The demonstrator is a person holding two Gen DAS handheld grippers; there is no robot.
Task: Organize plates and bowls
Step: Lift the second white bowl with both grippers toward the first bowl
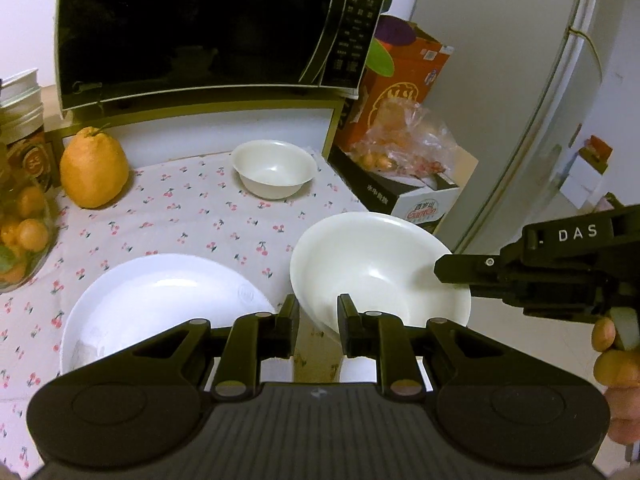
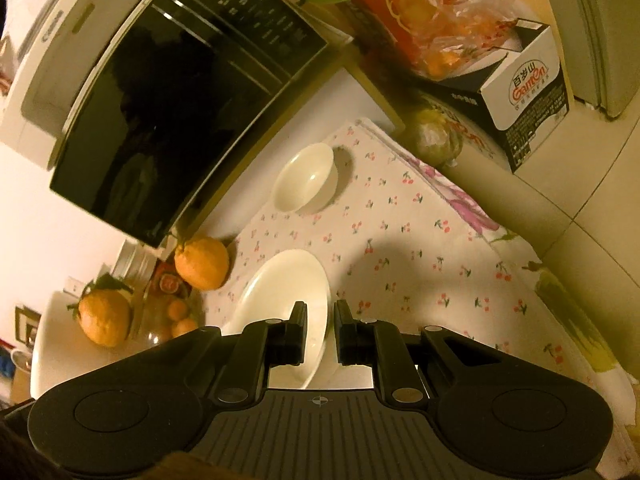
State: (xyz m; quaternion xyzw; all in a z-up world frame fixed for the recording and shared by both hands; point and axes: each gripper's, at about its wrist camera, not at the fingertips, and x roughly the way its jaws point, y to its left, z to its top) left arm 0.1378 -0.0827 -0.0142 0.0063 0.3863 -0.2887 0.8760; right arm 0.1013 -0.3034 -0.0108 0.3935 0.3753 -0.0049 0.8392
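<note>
Cherry-print surface (image 1: 200, 208) below the microwave (image 1: 192, 28): right tongs (image 2: 320, 322) pinch the big bowl (image 1: 372, 264) by its rim, tilted, airborne.
Left tongs (image 1: 318, 318) narrowly parted, empty; the one-rim grip could slip and drop the bowl onto the plate (image 1: 160, 300) before the microwave.

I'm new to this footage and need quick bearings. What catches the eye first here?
A large white bowl hangs tilted above the cherry-print cloth, its rim pinched by the right tongs, with the left tongs at its near edge. A white plate lies to its left; a small bowl and a big orange citrus sit below the black microwave.
</note>
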